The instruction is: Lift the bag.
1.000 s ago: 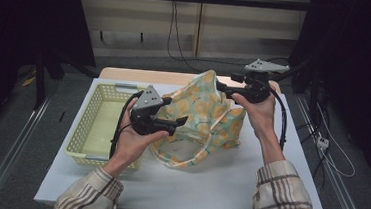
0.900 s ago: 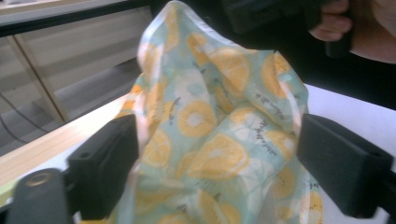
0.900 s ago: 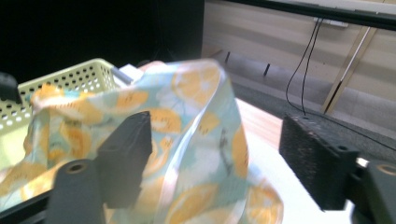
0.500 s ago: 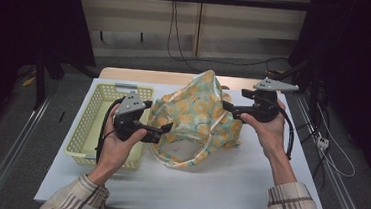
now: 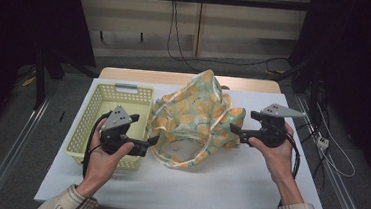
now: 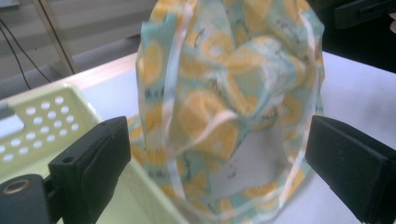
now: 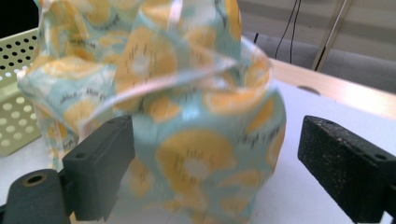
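Orange-patterned cloth bag (image 5: 197,120) sits between the spread left gripper (image 5: 151,143) and spread right gripper (image 5: 233,130), both just opened.

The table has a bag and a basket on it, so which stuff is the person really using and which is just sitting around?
Being used:
- orange-print cloth bag
- left gripper, jaws wide open
- right gripper, jaws wide open

Just sitting there:
- yellow plastic basket, beside the bag
- cables on the floor behind the table
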`<act>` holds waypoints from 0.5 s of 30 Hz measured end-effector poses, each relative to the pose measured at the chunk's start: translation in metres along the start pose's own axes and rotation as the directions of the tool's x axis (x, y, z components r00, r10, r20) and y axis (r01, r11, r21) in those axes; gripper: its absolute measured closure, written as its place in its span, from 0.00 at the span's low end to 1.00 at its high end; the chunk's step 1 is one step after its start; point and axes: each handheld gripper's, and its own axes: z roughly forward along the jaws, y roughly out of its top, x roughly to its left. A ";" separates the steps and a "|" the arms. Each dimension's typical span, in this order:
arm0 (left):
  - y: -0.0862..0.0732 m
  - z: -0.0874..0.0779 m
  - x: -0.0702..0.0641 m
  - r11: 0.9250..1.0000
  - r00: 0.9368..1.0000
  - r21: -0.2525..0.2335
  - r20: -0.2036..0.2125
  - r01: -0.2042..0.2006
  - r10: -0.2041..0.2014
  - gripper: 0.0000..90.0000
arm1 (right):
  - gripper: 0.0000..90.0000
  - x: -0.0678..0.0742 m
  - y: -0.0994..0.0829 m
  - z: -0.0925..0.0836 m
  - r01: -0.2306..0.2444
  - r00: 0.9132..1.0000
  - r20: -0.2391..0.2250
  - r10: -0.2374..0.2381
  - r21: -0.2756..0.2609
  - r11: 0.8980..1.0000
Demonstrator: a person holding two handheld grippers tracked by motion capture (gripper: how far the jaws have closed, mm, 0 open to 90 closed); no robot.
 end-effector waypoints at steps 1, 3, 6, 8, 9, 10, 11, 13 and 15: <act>-0.004 -0.002 0.000 1.000 1.000 -0.003 0.000 0.006 -0.006 0.07 | 0.12 0.001 -0.004 -0.001 -0.006 1.000 -0.004 0.006 0.004 1.000; -0.012 -0.007 -0.001 1.000 1.000 -0.003 -0.016 0.004 -0.004 0.07 | 0.12 0.003 -0.013 -0.004 -0.013 1.000 0.003 0.013 0.005 1.000; -0.024 -0.015 -0.002 1.000 1.000 0.008 -0.022 0.005 -0.005 0.07 | 0.12 0.008 -0.024 -0.008 -0.015 1.000 0.015 0.015 0.018 1.000; -0.031 -0.021 -0.002 1.000 0.999 0.003 -0.037 0.024 -0.023 0.07 | 0.12 0.011 -0.032 -0.010 -0.010 1.000 0.022 0.009 0.029 1.000; -0.034 -0.023 -0.002 1.000 0.999 -0.004 -0.043 0.024 -0.024 0.07 | 0.12 0.013 -0.036 -0.010 -0.011 1.000 0.019 0.010 0.039 0.999; -0.036 -0.025 -0.001 1.000 0.998 -0.004 -0.052 0.027 -0.027 0.07 | 0.12 0.014 -0.040 -0.011 -0.008 1.000 0.021 0.007 0.048 0.999; -0.038 -0.027 0.000 1.000 0.998 -0.002 -0.058 0.028 -0.028 0.07 | 0.12 0.016 -0.043 -0.012 -0.009 1.000 0.023 0.008 0.051 0.999; -0.041 -0.030 0.001 0.999 0.997 -0.003 -0.067 0.041 -0.041 0.07 | 0.12 0.018 -0.050 -0.015 -0.014 0.999 0.036 0.013 0.041 0.999; -0.047 -0.033 0.001 0.999 0.996 -0.001 -0.082 0.038 -0.038 0.09 | 0.12 0.020 -0.057 -0.017 -0.028 0.999 0.033 0.027 0.042 0.999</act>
